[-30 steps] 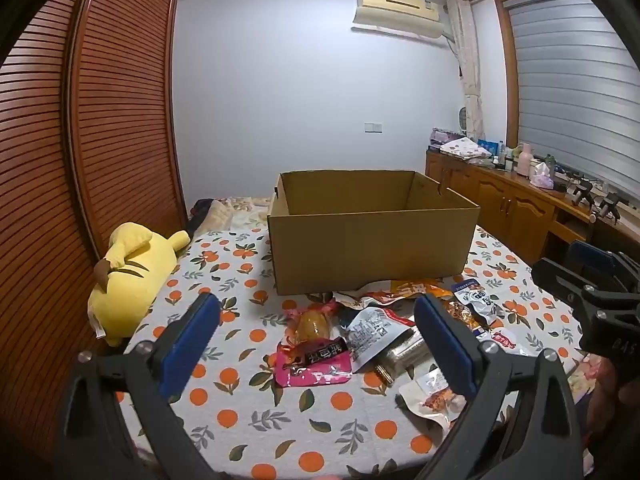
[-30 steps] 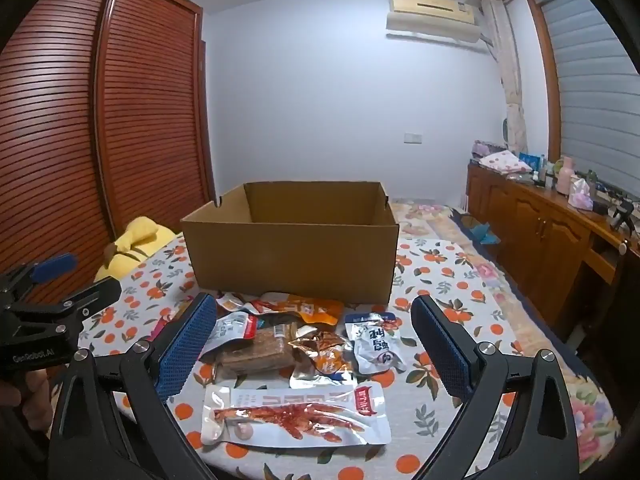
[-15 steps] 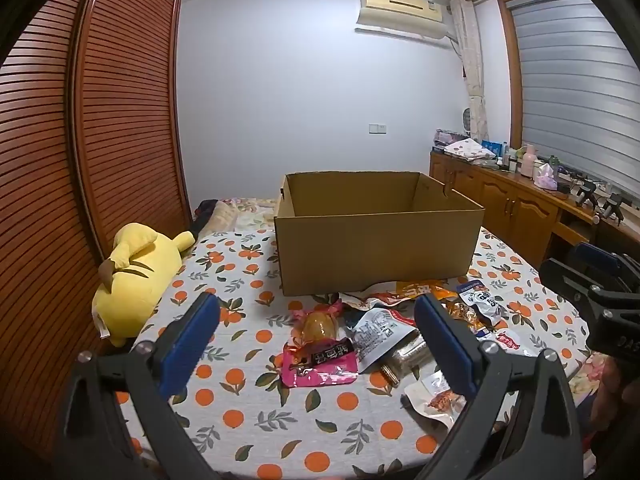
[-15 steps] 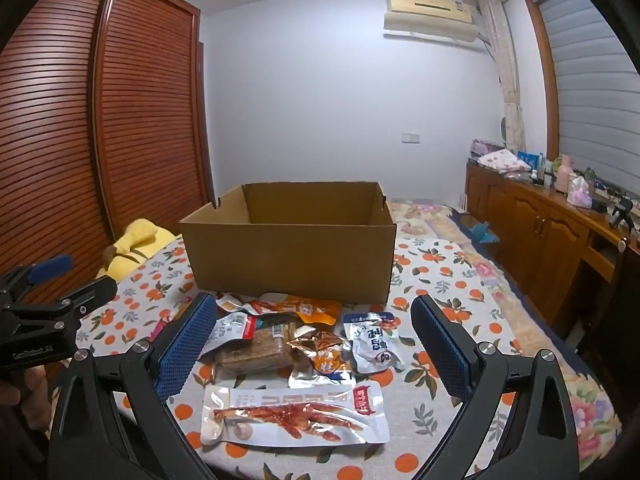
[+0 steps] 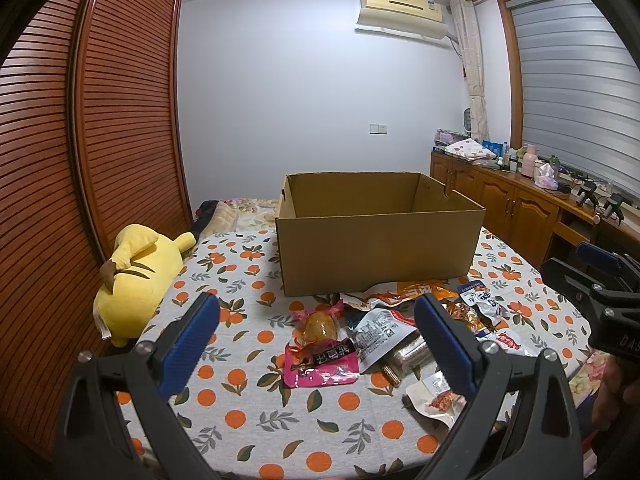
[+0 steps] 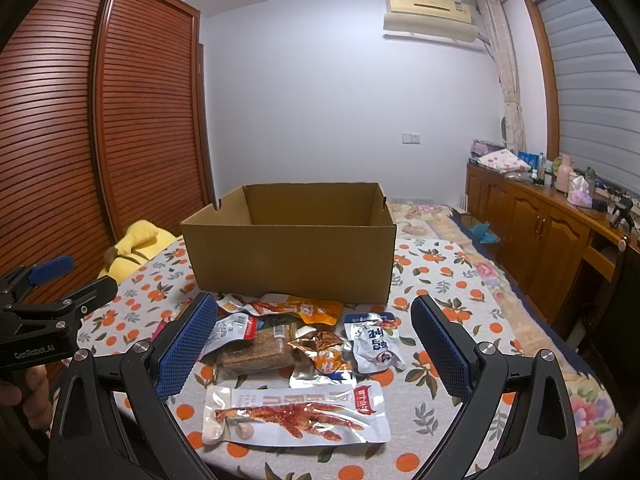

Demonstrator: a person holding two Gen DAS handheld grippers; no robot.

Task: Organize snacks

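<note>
An open cardboard box (image 5: pixel 376 240) stands on the orange-print cloth, also in the right wrist view (image 6: pixel 292 248). Several snack packets lie in front of it: a pink packet (image 5: pixel 320 362), a clear packet with a yellow snack (image 5: pixel 320 326), a white packet (image 5: pixel 378 332), a long clear packet with a red snack (image 6: pixel 296 416), a brown biscuit bar (image 6: pixel 256 350), a white-blue pouch (image 6: pixel 374 342) and an orange packet (image 6: pixel 296 306). My left gripper (image 5: pixel 316 344) is open and empty above the pink packet. My right gripper (image 6: pixel 312 344) is open and empty above the pile.
A yellow plush toy (image 5: pixel 136 276) lies at the cloth's left edge beside the wooden slatted wardrobe (image 5: pixel 80 160). A wooden sideboard (image 6: pixel 552 220) with clutter runs along the right wall. The right gripper shows at the left view's right edge (image 5: pixel 600 292).
Both views have shifted only slightly; the left gripper has drifted a little back and left. Both grippers stay open and the snacks have not moved.
</note>
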